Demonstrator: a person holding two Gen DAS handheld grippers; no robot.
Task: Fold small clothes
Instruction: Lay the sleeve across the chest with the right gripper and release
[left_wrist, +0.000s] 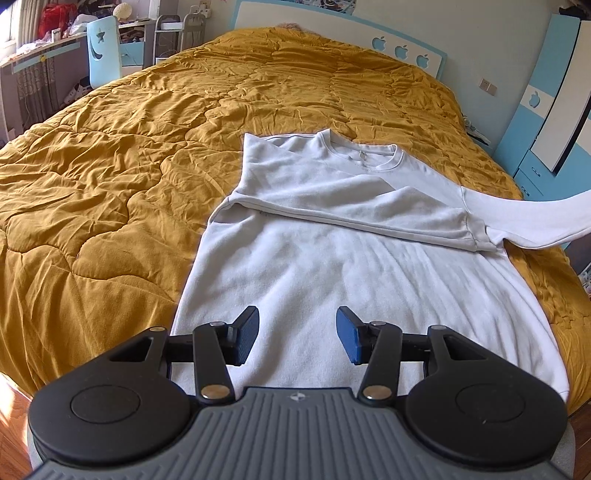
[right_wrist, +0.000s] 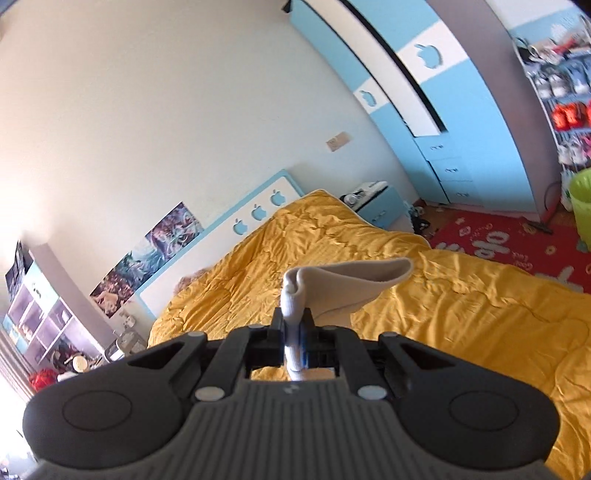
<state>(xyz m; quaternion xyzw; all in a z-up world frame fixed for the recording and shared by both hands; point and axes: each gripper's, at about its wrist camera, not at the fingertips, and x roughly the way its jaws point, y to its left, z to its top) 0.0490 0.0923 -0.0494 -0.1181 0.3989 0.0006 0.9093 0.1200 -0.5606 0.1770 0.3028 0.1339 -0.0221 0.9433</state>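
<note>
Blue pads face each other across a clear gap on the left gripper (left_wrist: 297, 334): its jaws stand apart with nothing between them, hovering over the lower body of the white sweatshirt (left_wrist: 332, 266). The garment lies spread flat on the mustard quilt (left_wrist: 129, 166), collar toward the headboard (left_wrist: 332, 26). One sleeve is already folded across the chest, forming a band from the left shoulder to the right armpit. The other sleeve (left_wrist: 535, 218) stretches off to the right edge of the left wrist view, lifted clear of the bedding.

In the right wrist view the right gripper (right_wrist: 295, 332) is clenched on white fabric: the sleeve cuff (right_wrist: 351, 280) is pinched between the jaws, a strip of cloth running down through them and the open end of the cuff flaring out beyond the fingertips, up in the air above the quilt. That view is tilted, so the bed runs diagonally.

Beyond the bed stand the white headboard with blue apple cut-outs, a blue and white wardrobe (right_wrist: 424, 110) against the wall, a small blue bedside cabinet (right_wrist: 380, 206), and a red rug (right_wrist: 498, 243) on the floor. A pale blue chair (left_wrist: 103, 48) sits by a cluttered desk at the far left.
</note>
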